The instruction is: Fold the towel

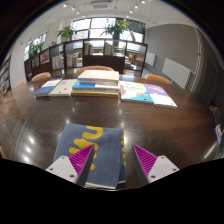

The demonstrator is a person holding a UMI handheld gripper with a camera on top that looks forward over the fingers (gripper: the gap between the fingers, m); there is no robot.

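Note:
A grey-blue towel (93,148) with a yellow pattern lies flat on the dark wooden table (170,125), just ahead of and partly under my fingers. My gripper (115,162) is open and holds nothing. The left pink pad (80,158) is over the towel's near left part. The right pink pad (150,160) is over bare table, to the right of the towel's right edge. The towel's near edge lies between the fingers.
Farther along the table lie several flat items: a white and blue one (62,88), a blue and yellow one (92,86), a purple and white one (148,93), and a pale box (98,74). Orange chairs (158,78) stand beyond, with windows and plants behind.

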